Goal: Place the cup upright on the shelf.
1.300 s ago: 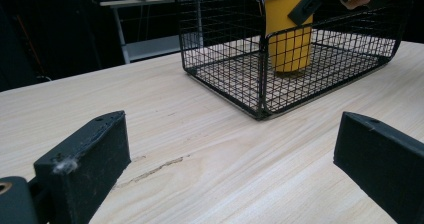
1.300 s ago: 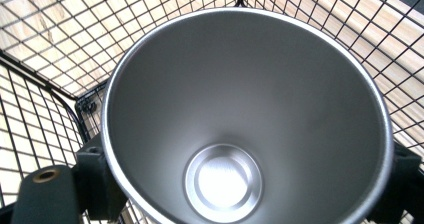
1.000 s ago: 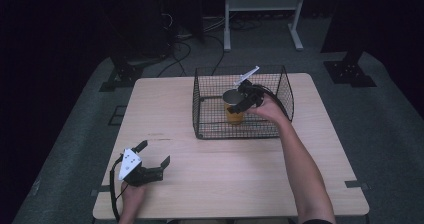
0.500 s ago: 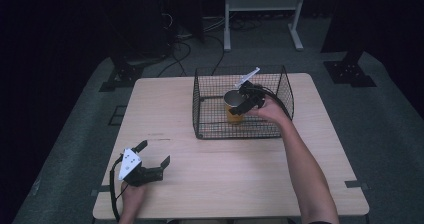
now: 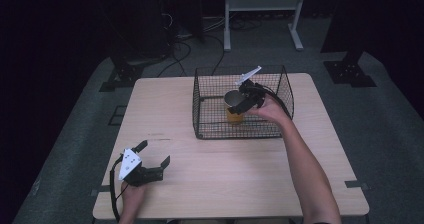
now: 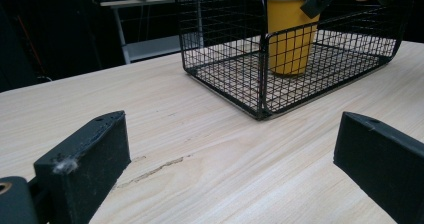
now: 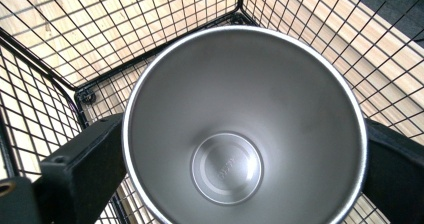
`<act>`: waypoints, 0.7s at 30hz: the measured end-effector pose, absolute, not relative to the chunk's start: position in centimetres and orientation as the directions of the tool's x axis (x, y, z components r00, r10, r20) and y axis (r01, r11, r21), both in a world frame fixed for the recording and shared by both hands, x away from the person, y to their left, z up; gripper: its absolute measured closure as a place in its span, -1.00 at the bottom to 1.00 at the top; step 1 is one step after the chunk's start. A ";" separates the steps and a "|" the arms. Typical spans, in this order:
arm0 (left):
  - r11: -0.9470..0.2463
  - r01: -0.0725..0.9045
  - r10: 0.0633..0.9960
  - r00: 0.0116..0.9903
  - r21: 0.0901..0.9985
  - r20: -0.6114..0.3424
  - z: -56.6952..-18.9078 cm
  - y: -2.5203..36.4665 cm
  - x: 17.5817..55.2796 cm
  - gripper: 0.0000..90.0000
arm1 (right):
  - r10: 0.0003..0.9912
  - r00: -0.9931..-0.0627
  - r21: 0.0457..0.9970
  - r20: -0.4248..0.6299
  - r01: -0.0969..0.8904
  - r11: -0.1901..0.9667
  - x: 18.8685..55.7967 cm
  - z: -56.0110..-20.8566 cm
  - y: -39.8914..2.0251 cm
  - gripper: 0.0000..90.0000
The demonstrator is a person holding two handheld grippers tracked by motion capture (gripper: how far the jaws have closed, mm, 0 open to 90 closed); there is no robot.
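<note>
Inside a black wire-mesh basket (image 5: pixel 285 91) on the pale wooden tabletop (image 5: pixel 240 164) stands a yellow metal cup with a steel-grey inside (image 5: pixel 234 115). The right gripper (image 5: pixel 246 100) reaches down over it, one jaw on each side of the rim. Whether the jaws press the cup wall or merely flank it cannot be told. To grasp well, I judge, close squarely across the rim and lift straight up, clear of the mesh. The left gripper (image 5: pixel 152 159) rests near the tabletop's near-left corner, jaws wide apart, holding nothing. The cup's outer wall is partly screened by mesh, and its foot is hard to make out.
</note>
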State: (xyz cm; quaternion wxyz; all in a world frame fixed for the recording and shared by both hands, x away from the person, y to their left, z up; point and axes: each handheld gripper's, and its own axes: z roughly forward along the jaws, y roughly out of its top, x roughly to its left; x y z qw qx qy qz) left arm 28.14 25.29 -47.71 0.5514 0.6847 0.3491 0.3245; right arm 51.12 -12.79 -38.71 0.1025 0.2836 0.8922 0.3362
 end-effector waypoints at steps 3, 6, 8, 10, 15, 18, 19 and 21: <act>-0.148 0.121 0.836 0.545 0.982 0.059 -47.7 25.3 28.1 -0.98 | 0.578 -0.816 0.664 0.006 0.435 0.608 51.1 -38.6 -12.8 -0.97; -0.148 0.121 0.836 0.545 0.982 0.059 -47.7 25.3 28.1 -0.98 | 0.578 -0.816 0.677 0.004 0.427 0.599 51.0 -38.3 -12.8 -0.97; -0.149 0.121 0.836 0.545 0.981 0.059 -47.7 25.3 28.1 -0.98 | 0.584 -0.812 0.691 0.005 0.425 0.585 51.0 -38.1 -12.9 -0.97; -0.149 0.121 0.836 0.545 0.981 0.059 -47.7 25.3 28.1 -0.98 | 0.584 -0.812 0.694 0.008 0.425 0.581 51.0 -38.0 -12.9 -0.97; -0.146 0.122 0.837 0.544 0.982 0.057 -47.7 25.3 28.2 -0.98 | 0.585 -0.811 0.715 0.015 0.418 0.561 50.9 -37.5 -13.0 -0.98; -0.147 0.120 0.837 0.544 0.982 0.058 -47.7 25.3 28.2 -0.98 | 0.586 -0.810 0.728 0.022 0.415 0.546 50.9 -37.2 -13.3 -0.97; -0.146 0.121 0.838 0.543 0.982 0.058 -47.7 25.3 28.2 -0.98 | 0.585 -0.811 0.732 0.022 0.412 0.543 50.8 -37.1 -13.3 -0.98; -0.145 0.121 0.838 0.543 0.982 0.057 -47.7 25.3 28.2 -0.98 | 0.593 -0.805 0.742 0.022 0.411 0.529 50.7 -36.6 -13.6 -0.97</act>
